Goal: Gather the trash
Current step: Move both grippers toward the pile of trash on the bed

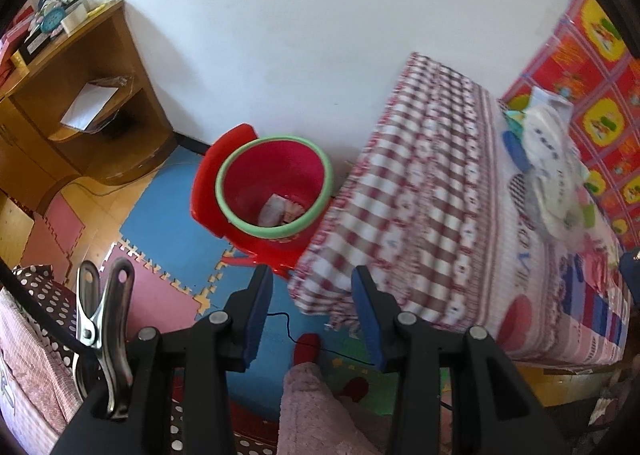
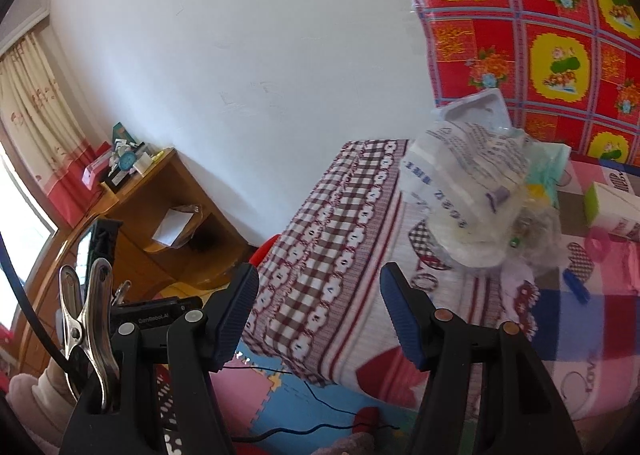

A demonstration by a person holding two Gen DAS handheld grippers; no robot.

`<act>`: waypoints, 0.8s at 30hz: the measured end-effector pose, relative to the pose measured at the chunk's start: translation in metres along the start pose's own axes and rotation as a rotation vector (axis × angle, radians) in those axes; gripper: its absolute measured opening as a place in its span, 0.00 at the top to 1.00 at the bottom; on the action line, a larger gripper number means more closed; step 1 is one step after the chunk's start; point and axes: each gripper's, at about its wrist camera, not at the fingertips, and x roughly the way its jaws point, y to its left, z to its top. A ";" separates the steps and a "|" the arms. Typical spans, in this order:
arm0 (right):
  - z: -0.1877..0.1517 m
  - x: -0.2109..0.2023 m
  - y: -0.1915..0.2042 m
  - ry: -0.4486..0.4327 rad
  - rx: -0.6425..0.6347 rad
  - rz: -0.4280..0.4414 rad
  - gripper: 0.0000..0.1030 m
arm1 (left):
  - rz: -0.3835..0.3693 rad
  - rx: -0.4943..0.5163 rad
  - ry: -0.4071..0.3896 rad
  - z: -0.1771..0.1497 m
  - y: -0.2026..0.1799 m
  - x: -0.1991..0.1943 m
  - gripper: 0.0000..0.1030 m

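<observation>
A red bin with a green rim (image 1: 276, 191) stands on a red stool beside the bed, with some crumpled wrappers (image 1: 280, 211) at its bottom. My left gripper (image 1: 312, 315) hangs above the floor in front of the bin, open, with nothing between its blue pads. On the bed lies a heap of white plastic packaging and wrappers (image 1: 552, 175) (image 2: 472, 191). My right gripper (image 2: 320, 315) is open and empty over the bed's near corner, short of that heap. A small blue piece (image 2: 576, 287) and a pink ring (image 2: 598, 247) lie near the heap.
The bed carries a red-checked and patchwork cover (image 1: 420, 191) (image 2: 340, 255). A wooden shelf unit (image 1: 80, 103) (image 2: 168, 223) stands at the left wall. Foam puzzle mats (image 1: 168, 231) cover the floor. A white box (image 2: 612, 211) lies on the bed. A person's pink-trousered leg (image 1: 312, 407) and red slipper are below.
</observation>
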 end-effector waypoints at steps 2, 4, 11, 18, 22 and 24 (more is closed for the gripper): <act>-0.002 -0.007 -0.007 -0.003 0.006 -0.002 0.37 | -0.006 0.010 -0.004 -0.003 -0.013 -0.005 0.58; -0.003 -0.013 -0.015 -0.003 0.012 -0.006 0.37 | -0.016 0.016 -0.004 -0.006 -0.024 -0.010 0.58; -0.009 -0.032 -0.042 0.003 0.044 -0.021 0.37 | -0.046 0.060 -0.023 -0.012 -0.067 -0.028 0.58; -0.009 -0.046 -0.070 0.004 0.065 -0.057 0.37 | -0.076 0.114 -0.016 -0.012 -0.101 -0.034 0.58; -0.007 -0.052 -0.085 0.007 0.090 -0.078 0.37 | -0.091 0.147 -0.009 -0.009 -0.118 -0.034 0.58; -0.006 -0.051 -0.092 0.011 0.106 -0.090 0.37 | -0.102 0.162 -0.008 -0.006 -0.126 -0.032 0.58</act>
